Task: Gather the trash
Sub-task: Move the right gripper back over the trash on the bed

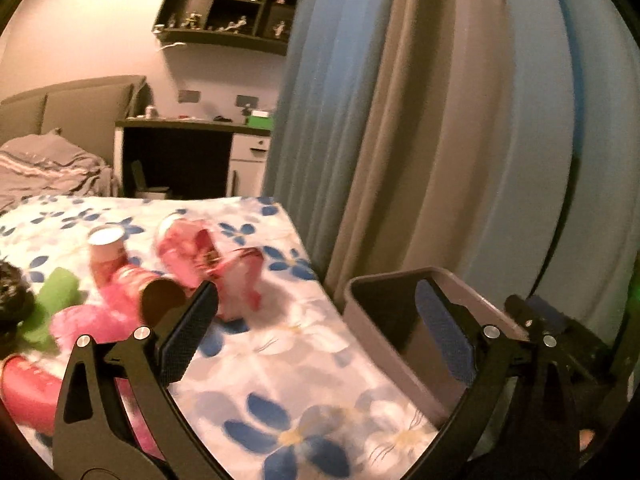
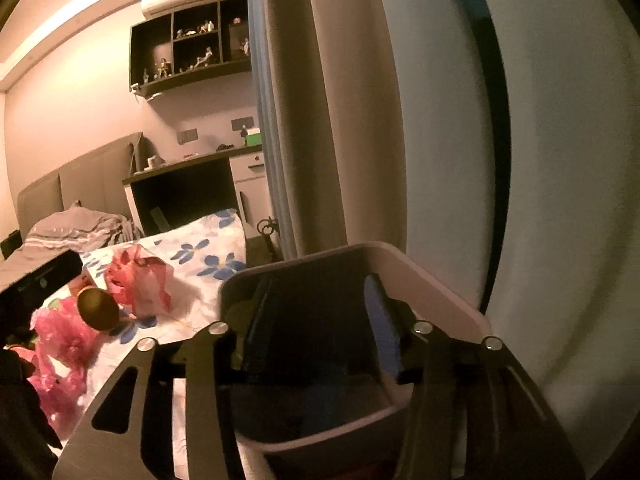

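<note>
The left gripper (image 1: 320, 332) has matt black fingers (image 1: 188, 332) with rough-textured pads; beneath them lies smooth flowered cloth (image 1: 280, 360). Left of the fingers, crinkled glossy pink wrappers (image 1: 236, 276); right of them, a smooth matt plastic bin (image 1: 384, 356)

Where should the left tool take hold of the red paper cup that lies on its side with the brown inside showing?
Grip the red paper cup across its round body, behind the open rim. It lies on the flowered cloth with the mouth turned toward the camera, so the curved sides are free. Probably come from above and in front, one pad on each side; the left tool is open wide enough.
</note>
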`<state>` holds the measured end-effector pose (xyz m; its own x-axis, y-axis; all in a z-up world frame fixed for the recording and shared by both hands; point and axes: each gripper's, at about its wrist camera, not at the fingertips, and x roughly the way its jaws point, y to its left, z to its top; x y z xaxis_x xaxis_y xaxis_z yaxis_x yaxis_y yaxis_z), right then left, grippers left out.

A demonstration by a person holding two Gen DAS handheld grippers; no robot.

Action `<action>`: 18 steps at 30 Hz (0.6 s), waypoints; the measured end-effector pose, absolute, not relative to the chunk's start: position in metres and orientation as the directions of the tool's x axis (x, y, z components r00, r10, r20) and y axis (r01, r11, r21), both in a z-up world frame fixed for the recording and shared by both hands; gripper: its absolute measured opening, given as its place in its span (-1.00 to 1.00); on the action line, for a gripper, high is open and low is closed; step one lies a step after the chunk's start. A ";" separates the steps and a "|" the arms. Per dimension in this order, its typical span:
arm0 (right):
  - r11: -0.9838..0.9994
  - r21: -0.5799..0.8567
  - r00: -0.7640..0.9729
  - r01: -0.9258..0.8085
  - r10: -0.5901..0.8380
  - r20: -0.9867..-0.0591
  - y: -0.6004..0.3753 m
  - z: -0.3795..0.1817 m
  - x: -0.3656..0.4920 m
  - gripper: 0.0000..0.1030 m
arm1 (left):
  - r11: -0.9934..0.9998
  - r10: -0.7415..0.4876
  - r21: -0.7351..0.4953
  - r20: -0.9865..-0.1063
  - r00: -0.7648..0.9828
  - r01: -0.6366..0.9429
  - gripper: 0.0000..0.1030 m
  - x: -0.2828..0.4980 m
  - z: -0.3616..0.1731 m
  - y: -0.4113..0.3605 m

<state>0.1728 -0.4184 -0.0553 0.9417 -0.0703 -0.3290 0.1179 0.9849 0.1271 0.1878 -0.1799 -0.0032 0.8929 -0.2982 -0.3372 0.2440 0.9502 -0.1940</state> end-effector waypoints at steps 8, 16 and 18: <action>0.984 0.166 0.955 0.064 -0.012 -0.295 -0.385 -0.044 0.140 0.37 | 0.971 -0.198 -0.189 -0.318 0.927 0.143 0.89 0.144 0.005 -0.122; 0.982 0.143 0.936 -0.123 0.162 -0.312 -0.306 -0.048 0.120 0.43 | 0.987 -0.032 -0.160 -0.306 0.951 -0.018 0.89 0.103 0.006 -0.057; 0.977 0.137 0.924 -0.161 0.198 -0.327 -0.287 -0.052 0.119 0.43 | 0.988 0.038 -0.134 -0.298 0.954 -0.081 0.89 0.092 0.004 -0.039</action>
